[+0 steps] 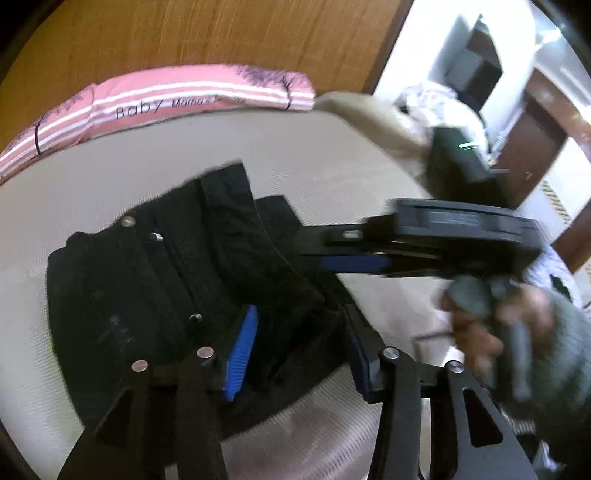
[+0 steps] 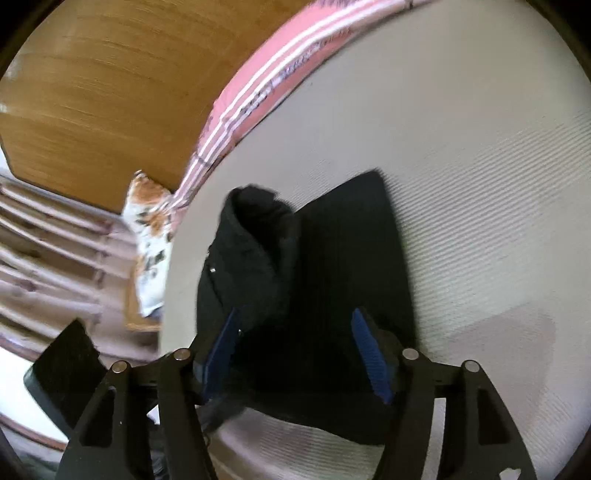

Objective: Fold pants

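Note:
Black pants [image 1: 155,295] lie bunched and partly folded on a beige mattress [image 1: 332,177]; the waistband with metal buttons faces left. My left gripper [image 1: 299,350] is open, its blue-padded fingers [image 1: 242,354] straddling the near edge of the pants. The right gripper [image 1: 354,258] comes in from the right in the left wrist view, held by a gloved hand, its tips over the pants. In the right wrist view the pants [image 2: 332,277] lie as a folded stack, and the right gripper [image 2: 295,350] is open just above them.
A pink striped pillow [image 1: 166,99] lies along the mattress's far edge against a wooden headboard [image 1: 184,33]. A floral cushion [image 2: 151,236] sits off the mattress's left edge, beside a dark object [image 2: 62,373]. Bare mattress [image 2: 480,184] extends right.

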Demonstrator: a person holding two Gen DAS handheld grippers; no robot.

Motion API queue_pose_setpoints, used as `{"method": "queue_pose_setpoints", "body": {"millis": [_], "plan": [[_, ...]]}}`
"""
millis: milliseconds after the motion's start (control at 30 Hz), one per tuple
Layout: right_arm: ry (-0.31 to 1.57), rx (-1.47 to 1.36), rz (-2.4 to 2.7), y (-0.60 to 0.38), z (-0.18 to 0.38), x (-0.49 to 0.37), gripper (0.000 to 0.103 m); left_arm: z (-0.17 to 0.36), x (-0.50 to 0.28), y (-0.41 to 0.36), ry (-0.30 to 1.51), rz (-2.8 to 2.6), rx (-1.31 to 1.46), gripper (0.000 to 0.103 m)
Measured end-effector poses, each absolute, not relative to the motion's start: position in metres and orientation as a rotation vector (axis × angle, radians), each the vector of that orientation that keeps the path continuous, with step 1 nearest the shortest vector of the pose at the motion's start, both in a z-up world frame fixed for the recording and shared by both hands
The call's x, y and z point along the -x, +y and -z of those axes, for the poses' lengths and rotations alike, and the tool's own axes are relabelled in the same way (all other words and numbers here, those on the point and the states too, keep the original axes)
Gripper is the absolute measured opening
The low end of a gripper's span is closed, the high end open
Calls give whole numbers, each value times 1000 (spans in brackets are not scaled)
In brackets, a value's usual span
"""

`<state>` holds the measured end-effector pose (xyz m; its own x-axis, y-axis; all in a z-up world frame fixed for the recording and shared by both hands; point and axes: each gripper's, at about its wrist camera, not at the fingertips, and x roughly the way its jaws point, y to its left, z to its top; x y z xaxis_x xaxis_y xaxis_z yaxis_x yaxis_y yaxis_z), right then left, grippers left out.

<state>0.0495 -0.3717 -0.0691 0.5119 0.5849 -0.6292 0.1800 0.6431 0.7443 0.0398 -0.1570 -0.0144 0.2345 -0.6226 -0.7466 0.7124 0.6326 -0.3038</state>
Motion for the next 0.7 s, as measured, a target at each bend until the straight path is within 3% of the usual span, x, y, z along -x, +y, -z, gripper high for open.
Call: {"method": "queue_pose_setpoints", "body": {"millis": [333, 633, 700], "plan": [[1050, -851, -330, -367, 89, -82, 61, 23, -75, -70, 968, 615, -10, 55], [1021, -817, -384, -367, 95, -104, 62, 69, -94, -58, 1056, 541, 1, 55], [1018, -822, -423, -364, 96, -107, 58, 73, -94, -59, 1050, 542, -10, 57]]}}
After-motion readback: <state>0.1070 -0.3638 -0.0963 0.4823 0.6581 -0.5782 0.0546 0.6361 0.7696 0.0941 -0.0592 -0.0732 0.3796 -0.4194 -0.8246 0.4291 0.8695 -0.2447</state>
